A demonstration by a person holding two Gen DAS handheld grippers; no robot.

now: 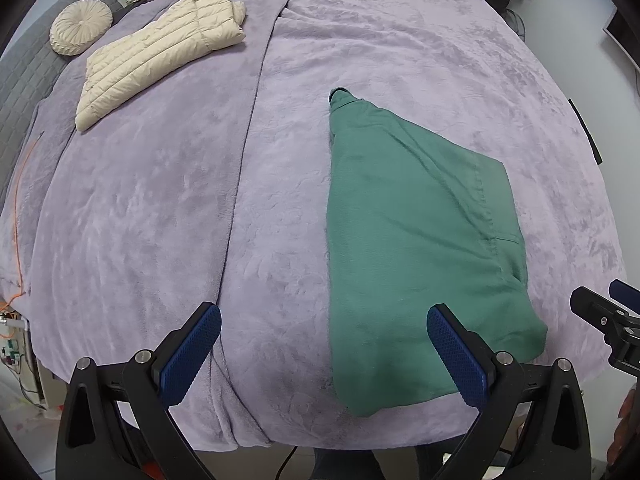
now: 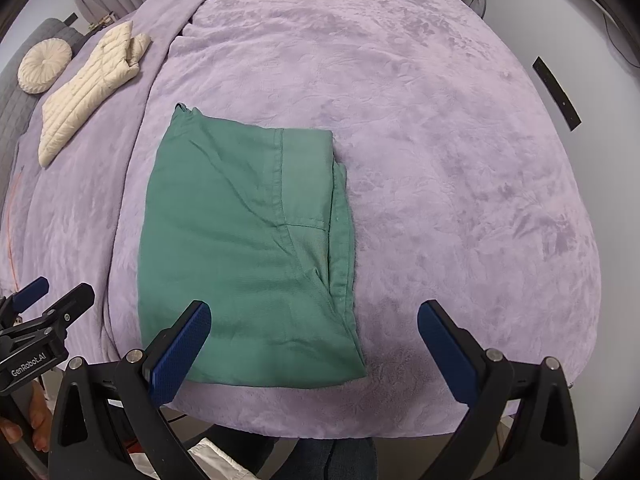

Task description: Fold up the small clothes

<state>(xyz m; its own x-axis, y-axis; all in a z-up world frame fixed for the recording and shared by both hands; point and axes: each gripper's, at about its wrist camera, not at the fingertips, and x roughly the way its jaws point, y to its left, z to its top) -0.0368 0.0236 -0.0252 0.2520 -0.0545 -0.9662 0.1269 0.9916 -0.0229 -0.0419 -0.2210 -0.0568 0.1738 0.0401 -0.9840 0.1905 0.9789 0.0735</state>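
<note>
Left wrist view, left to right: round cushion and cream quilted jacket are seen far left on the lilac bedspread. Left gripper is held above the near bed edge, jaws spread wide, nothing gripped. Folded green garment is laid flat right of centre; its near edge is overlapped by the right blue pad. Right wrist view: garment lies left of centre. Right gripper is held spread wide, empty, above the garment's near right corner.
</note>
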